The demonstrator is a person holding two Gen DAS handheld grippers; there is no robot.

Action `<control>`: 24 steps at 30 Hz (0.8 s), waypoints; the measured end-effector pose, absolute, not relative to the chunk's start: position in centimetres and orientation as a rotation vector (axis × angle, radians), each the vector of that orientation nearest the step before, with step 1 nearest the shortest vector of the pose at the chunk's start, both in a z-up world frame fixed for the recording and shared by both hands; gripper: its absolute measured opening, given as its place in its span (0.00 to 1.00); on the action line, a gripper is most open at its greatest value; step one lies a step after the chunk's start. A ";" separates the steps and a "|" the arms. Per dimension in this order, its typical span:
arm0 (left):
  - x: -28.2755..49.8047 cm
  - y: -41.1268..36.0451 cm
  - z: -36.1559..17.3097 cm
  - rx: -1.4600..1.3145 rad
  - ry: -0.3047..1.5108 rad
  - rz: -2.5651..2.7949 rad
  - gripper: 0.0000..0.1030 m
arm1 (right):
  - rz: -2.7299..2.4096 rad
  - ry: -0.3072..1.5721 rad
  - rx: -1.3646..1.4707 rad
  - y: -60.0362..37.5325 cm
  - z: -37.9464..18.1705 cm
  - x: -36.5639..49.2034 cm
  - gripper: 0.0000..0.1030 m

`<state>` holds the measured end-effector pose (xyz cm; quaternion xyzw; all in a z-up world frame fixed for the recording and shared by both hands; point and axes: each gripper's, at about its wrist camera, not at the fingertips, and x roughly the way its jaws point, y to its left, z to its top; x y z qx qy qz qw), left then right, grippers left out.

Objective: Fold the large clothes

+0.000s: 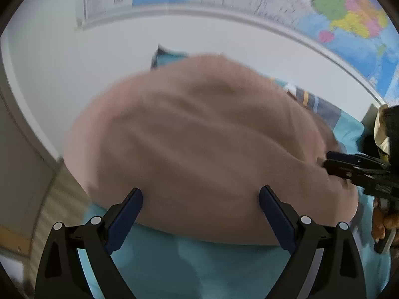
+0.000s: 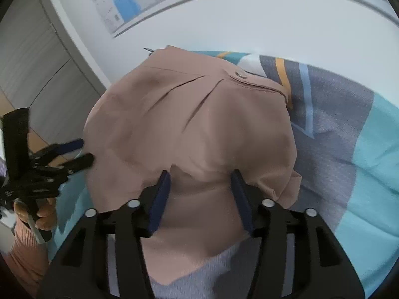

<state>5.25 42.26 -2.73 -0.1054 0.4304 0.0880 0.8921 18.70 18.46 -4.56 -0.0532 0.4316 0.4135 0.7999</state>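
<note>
The garment (image 2: 194, 129), a large dusty-pink piece with pleats and a metal snap (image 2: 240, 75) near its far edge, lies bunched on a bed sheet (image 2: 369, 149) patterned in teal, grey, white and orange. It sits close to a white wall (image 2: 249, 25) where a map (image 1: 336, 12) hangs.

In the left wrist view the left gripper (image 1: 200, 196) has its jaws spread wide. Both blue pads stand over the near edge of the cloth with nothing pinched between them; this picture is blurred, so I cannot tell whether the tips touch the fabric. The same gripper shows at the left edge of the right wrist view, just beside the garment's left side, held by a hand (image 2: 45, 214) in a pink ribbed sleeve (image 2: 25, 256).

The right gripper (image 2: 200, 177) has its jaws parted too, less widely. A fold of the pink fabric lies between the pads, loose and not squeezed. Below that fold a strip of lilac cloth (image 2: 199, 271) shows, and I cannot say whether it belongs to the sheet. In the left wrist view this gripper reaches in from the right, its tips at the garment's right edge.

A grey cabinet (image 2: 37, 62) stands at the left, beyond the bed.
</note>
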 end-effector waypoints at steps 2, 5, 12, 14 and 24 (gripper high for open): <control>5.2 42.4 -3.1 -0.254 0.902 0.219 0.89 | 0.902 0.876 -0.115 17.9 -3.6 17.4 0.62; 5.1 40.9 -2.4 -0.232 0.870 0.237 0.89 | 0.949 0.816 -0.134 17.9 -2.5 15.0 0.63; 4.6 36.6 -1.5 -0.115 0.812 0.242 0.90 | 1.008 0.790 -0.252 19.4 -3.8 11.4 0.61; 4.9 35.7 -2.0 -0.103 0.819 0.219 0.90 | 0.980 0.831 -0.288 19.8 -5.3 11.7 0.61; 4.5 34.8 -2.6 -0.120 0.823 0.258 0.90 | 0.980 0.786 -0.209 17.4 -4.0 10.9 0.61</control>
